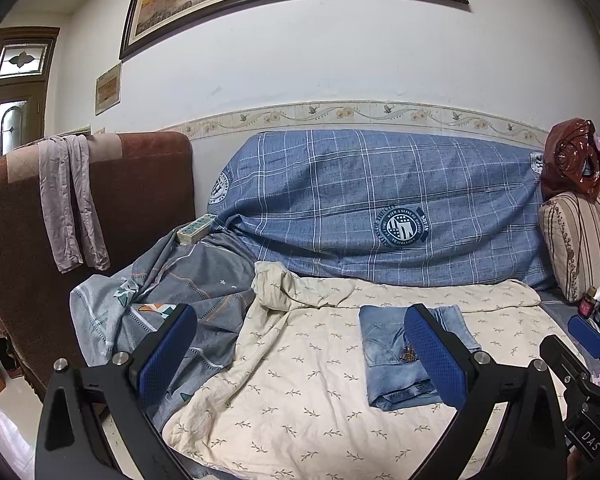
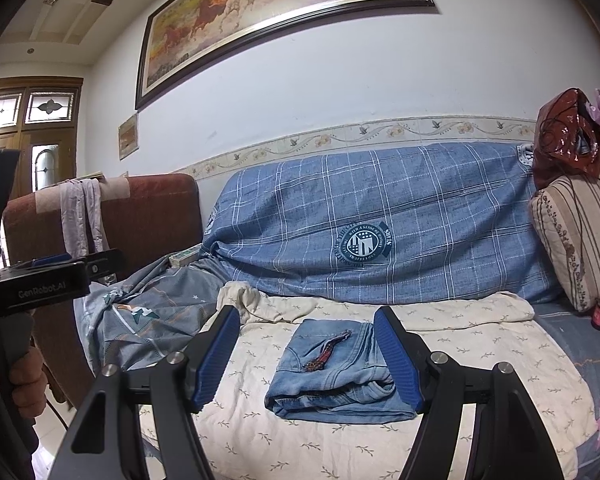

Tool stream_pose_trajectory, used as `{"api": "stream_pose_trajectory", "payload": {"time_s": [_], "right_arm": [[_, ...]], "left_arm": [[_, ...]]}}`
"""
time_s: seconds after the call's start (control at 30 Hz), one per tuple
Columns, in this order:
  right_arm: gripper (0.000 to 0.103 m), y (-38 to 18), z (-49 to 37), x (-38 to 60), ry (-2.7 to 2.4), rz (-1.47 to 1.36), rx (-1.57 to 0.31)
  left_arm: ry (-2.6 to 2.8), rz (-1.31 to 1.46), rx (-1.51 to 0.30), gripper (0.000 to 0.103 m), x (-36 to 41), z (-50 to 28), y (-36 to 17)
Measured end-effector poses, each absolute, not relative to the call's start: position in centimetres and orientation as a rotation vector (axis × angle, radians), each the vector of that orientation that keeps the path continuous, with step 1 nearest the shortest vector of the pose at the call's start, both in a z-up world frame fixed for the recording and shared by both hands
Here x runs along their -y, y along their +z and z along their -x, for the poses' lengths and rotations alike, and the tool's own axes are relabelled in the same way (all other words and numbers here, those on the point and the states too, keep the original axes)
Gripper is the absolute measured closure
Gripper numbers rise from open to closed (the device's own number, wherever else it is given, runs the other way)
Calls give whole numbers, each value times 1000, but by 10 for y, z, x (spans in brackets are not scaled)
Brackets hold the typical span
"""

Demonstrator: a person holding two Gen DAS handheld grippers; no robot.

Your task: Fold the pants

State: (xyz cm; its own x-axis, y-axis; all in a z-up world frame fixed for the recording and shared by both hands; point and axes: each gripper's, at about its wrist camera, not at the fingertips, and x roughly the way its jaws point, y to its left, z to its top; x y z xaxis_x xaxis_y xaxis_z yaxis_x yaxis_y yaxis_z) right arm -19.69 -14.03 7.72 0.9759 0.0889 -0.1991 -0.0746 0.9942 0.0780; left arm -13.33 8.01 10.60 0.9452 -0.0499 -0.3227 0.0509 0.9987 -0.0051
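The light blue denim pants [image 1: 396,360] lie folded into a compact rectangle on the cream leaf-print sheet [image 1: 300,380] of the sofa seat. They also show in the right wrist view [image 2: 332,372], with a small reddish patterned strip on top. My left gripper [image 1: 304,356] is open and empty, held above the sheet to the left of the pants. My right gripper [image 2: 312,354] is open and empty, held back from the pants, which show between its fingers. The right gripper also appears at the right edge of the left wrist view [image 1: 580,344].
A grey patterned quilt [image 1: 172,300] is bunched at the sofa's left. A blue checked cover [image 1: 380,208] drapes the backrest. A striped floral cushion [image 1: 576,236] and a red-brown bag [image 1: 572,160] sit at right. A brown armchair [image 1: 140,200] stands at left.
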Motion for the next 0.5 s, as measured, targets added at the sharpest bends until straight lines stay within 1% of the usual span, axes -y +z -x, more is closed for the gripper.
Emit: {"api": "stream_pose_trajectory", "payload": {"time_s": [0.5], "right_arm": [[31,79,199,137,83,-69,-198]], "left_arm": [[-77,8,-310,0,-83,140,108]]}}
